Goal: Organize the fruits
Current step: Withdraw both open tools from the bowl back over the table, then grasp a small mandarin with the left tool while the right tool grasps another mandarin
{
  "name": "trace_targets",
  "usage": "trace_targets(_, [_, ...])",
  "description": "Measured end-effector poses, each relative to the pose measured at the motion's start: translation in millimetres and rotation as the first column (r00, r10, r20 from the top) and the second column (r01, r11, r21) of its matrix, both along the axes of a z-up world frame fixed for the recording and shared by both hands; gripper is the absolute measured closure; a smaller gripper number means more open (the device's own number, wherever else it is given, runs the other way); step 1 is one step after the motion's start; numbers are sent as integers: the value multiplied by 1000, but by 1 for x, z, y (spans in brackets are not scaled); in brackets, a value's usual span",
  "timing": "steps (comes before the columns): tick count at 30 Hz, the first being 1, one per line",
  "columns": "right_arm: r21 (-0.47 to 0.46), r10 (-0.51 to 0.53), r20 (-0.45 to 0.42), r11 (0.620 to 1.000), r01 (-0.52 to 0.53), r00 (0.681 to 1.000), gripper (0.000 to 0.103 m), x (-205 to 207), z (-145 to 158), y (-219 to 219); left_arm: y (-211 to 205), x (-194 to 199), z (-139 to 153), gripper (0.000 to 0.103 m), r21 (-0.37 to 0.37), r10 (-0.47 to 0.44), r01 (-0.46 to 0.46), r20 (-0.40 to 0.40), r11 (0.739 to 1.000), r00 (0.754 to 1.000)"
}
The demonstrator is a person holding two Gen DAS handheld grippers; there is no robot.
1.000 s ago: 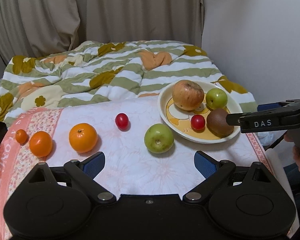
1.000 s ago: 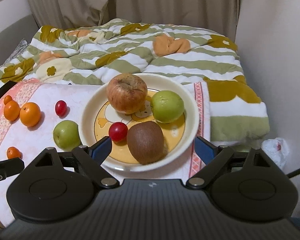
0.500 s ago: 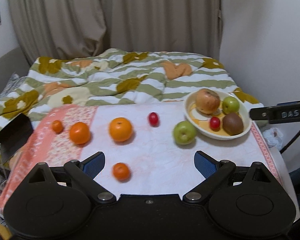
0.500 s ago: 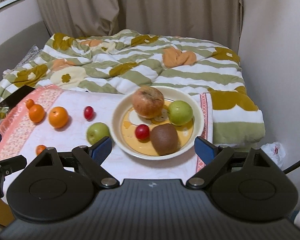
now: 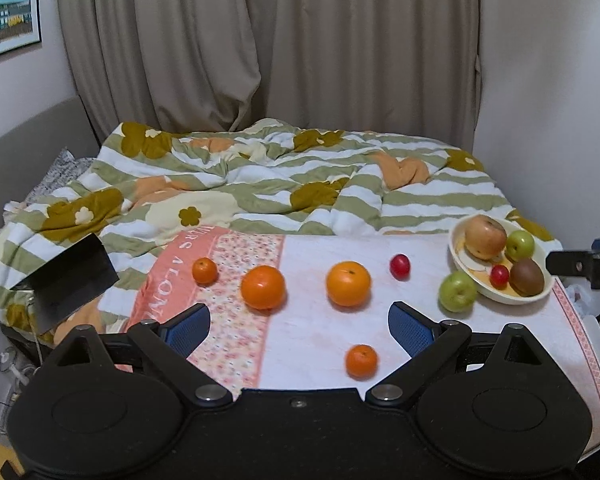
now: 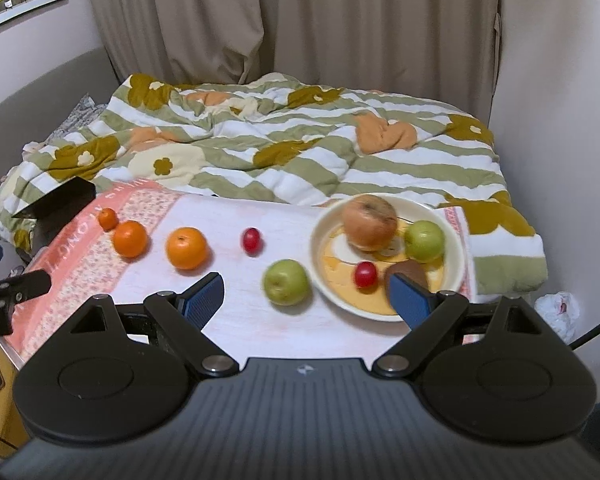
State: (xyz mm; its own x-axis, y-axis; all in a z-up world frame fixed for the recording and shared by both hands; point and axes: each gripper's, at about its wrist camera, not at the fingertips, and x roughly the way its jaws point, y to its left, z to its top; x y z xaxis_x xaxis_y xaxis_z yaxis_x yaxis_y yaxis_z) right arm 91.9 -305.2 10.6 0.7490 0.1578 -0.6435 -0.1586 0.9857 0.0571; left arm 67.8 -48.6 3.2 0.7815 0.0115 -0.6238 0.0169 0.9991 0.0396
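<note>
Nearest the table's front edge, both grippers hang above the cloth with nothing between their blue pads. Left gripper (image 5: 298, 330): jaws spread wide, empty. Right gripper (image 6: 307, 300): likewise released, empty, and set toward the table's right end, probably because the bowl sits there.

Fruit lies loose on a white and pink tablecloth (image 5: 300, 332). Closest to the front edge, a small tangerine (image 5: 361, 361), alone, just ahead of the left gripper's right pad. It looks like the easiest first pick for that side.

Further back, a rough row runs left to right: a tiny tangerine (image 5: 205, 271) on the pink border, an orange (image 5: 263, 287), a second orange (image 5: 348, 283), then a red cherry tomato (image 5: 399, 266). All are apart from each other, round and smooth-skinned, likely to roll if nudged.

A green apple (image 6: 287, 282) rests on the cloth just beside the bowl's (image 6: 452, 216) left rim, outside it.

In the bowl, at the right end of the table: a large blotchy reddish apple (image 6: 370, 222) at the back, a green apple (image 6: 424, 240) to its right, a small red tomato (image 6: 365, 274) in front, and a brown kiwi (image 6: 410, 270) partly hidden behind the right gripper's pad. The bowl seems to be the collecting spot; six fruits remain outside it.

Beyond the table's far edge, a striped floral quilt (image 5: 300, 184) covers a bed, with curtains behind.
</note>
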Motion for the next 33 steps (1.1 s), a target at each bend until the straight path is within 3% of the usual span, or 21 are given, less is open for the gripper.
trace_targets(13, [1,-141,-52,990,141,989,0,-7,-18,108,100,55,-7,5,-37,-130,129,-19,991,991])
trace_targets(25, [7,-251,-143,967,254,957,0,10,-53,167,144,127,-37,7,28,-234,237,-78,971,969])
trace_targets(31, [4,-259,-206,964,265,944,1,25,-82,182,155,161,-62,14,43,-229,237,-134,971,964])
trace_targets(33, [-18,-263,-221,964,266,939,1,30,-92,188,157,171,-70,23,45,-231,241,-159,970,960])
